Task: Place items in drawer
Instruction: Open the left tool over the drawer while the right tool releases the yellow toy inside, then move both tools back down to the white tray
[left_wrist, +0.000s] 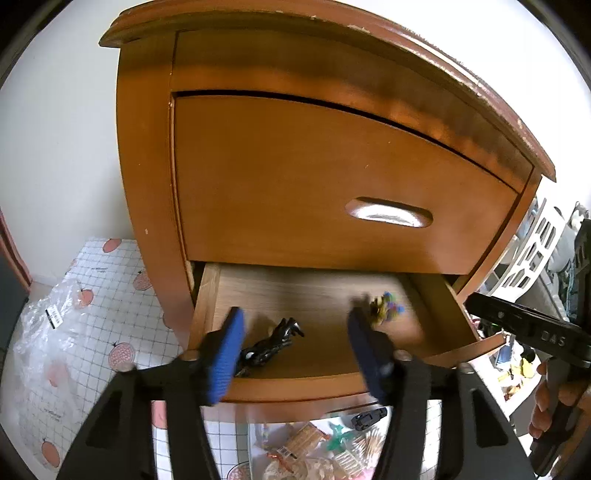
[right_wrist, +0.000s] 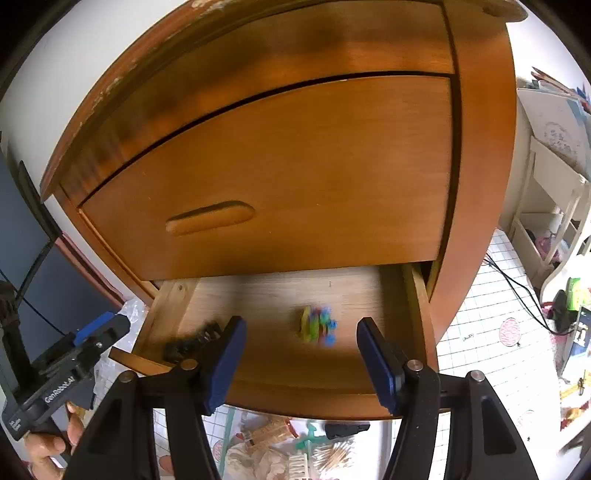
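The wooden cabinet's lower drawer (left_wrist: 295, 387) (right_wrist: 314, 402) is pulled out. The upper drawer (left_wrist: 332, 177) is closed. On the drawer floor lie a black clip-like item (left_wrist: 269, 345) (right_wrist: 192, 341) at the left and a blurred, many-coloured small item (left_wrist: 386, 308) (right_wrist: 317, 325) further right. My left gripper (left_wrist: 295, 312) hangs open over the drawer's front, and its blue pads (left_wrist: 225, 354) touch nothing. My right gripper (right_wrist: 301, 323) is open too, above the coloured item and holding nothing. Each wrist view shows the other gripper's black body, held by a hand (left_wrist: 554, 402) (right_wrist: 48, 443).
On the checked floor mat (left_wrist: 92, 332) below the drawer front lie several small things, among them a black clip (left_wrist: 369, 417), a green piece (right_wrist: 310, 437) and wooden sticks. A clear plastic bag (left_wrist: 48, 321) lies at the left. A white shelf (right_wrist: 546, 206) and a black cable (right_wrist: 517, 291) are at the right.
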